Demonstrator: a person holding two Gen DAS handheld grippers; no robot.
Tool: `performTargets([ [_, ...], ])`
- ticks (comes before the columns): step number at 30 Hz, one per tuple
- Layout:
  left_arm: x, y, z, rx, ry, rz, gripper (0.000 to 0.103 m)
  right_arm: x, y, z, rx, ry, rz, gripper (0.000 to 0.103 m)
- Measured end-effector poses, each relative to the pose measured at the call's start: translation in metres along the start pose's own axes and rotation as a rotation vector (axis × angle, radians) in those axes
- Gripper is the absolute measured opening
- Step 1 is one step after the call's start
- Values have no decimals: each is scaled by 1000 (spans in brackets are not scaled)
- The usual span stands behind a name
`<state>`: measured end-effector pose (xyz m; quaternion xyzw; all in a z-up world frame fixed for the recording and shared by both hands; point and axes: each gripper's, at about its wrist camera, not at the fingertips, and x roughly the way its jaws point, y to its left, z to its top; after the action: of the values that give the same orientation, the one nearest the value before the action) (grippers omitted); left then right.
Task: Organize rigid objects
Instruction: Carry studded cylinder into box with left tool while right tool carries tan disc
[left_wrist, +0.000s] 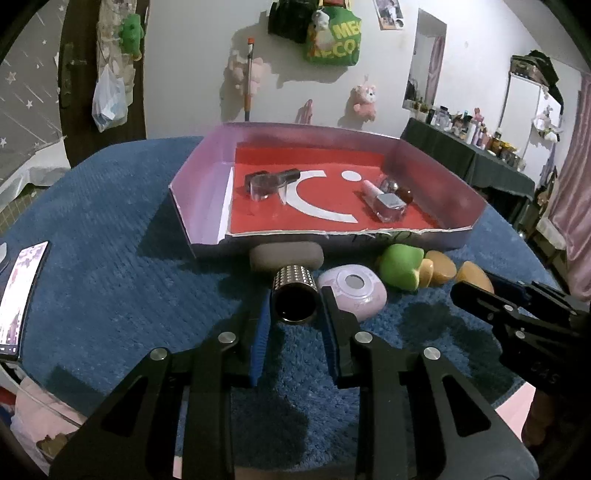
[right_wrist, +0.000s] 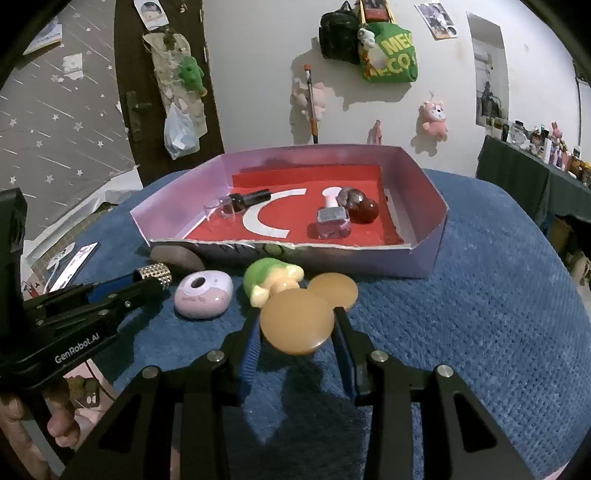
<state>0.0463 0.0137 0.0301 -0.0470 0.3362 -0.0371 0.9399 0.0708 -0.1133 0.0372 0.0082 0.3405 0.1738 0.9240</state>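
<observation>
Low, level: both tools (left_wrist: 295, 306) (right_wrist: 297, 325) grasping.

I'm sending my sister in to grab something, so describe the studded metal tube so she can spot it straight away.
Start at the shallow purple box with the red floor on the blue cloth. In front of its near wall runs a row of small things; the studded metal tube lies at the left end, between the left gripper's fingers, beside the lilac case. It alone is shiny metal, covered in small raised dots, with a dark open end.
</observation>
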Motion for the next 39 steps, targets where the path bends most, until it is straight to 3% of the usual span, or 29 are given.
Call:
performTargets([
  [19, -14, 5, 1, -30, -28, -39, 24, -2, 6, 2, -8, 0, 13, 40],
  [39, -5, -3, 30, -1, -61, -53, 24, 0, 4, 28, -31, -20, 30, 40],
])
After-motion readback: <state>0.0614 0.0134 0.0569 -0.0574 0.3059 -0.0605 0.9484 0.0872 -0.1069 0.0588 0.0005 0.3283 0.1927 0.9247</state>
